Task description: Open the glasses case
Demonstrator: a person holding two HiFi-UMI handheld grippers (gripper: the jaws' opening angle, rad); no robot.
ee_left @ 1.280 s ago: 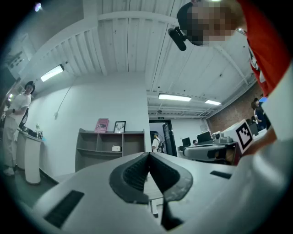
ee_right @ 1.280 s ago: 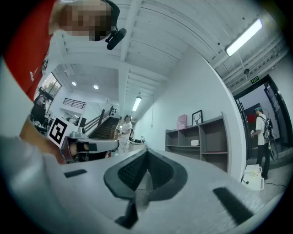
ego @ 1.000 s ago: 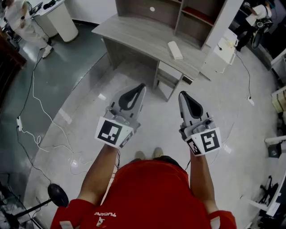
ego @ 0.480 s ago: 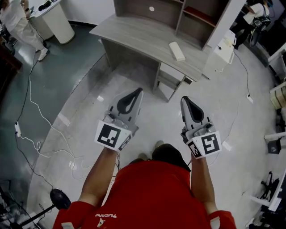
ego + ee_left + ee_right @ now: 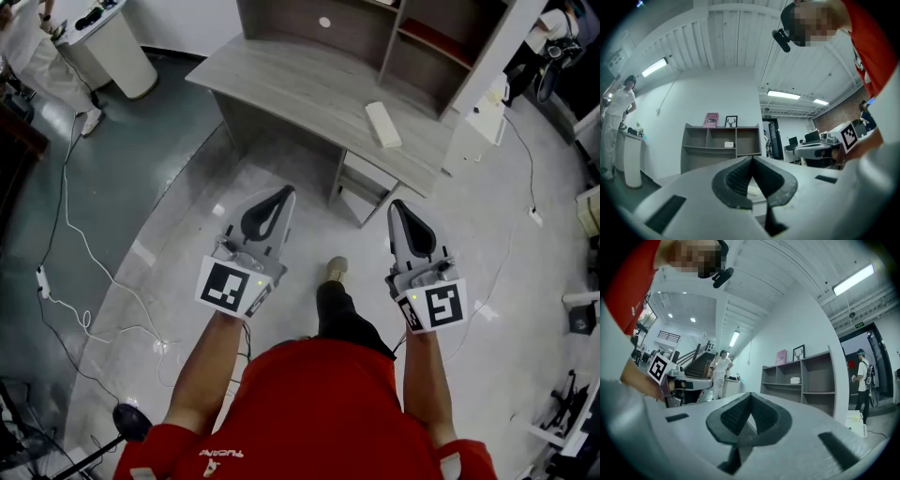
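Observation:
The glasses case (image 5: 382, 124), a white oblong box, lies shut on the grey wooden desk (image 5: 291, 80), near its right end. Both grippers are held side by side in front of the person, well short of the desk and above the floor. My left gripper (image 5: 286, 190) is shut with nothing in it; its dark pads meet at the tip (image 5: 752, 158). My right gripper (image 5: 397, 203) is likewise shut and empty (image 5: 750, 394). Each gripper view shows the other gripper off to the side, the right one (image 5: 820, 150) and the left one (image 5: 689, 383).
A grey shelf unit (image 5: 375, 28) stands on the desk's back, with a small white object (image 5: 729, 144) on one shelf. A white box (image 5: 483, 117) stands right of the desk. Cables (image 5: 66, 216) trail across the floor at left. A person in white (image 5: 37, 47) stands by a round white stand (image 5: 112, 42).
The person has stepped toward the desk, one foot now forward between the grippers. Both grippers have moved along, staying shut and side by side.

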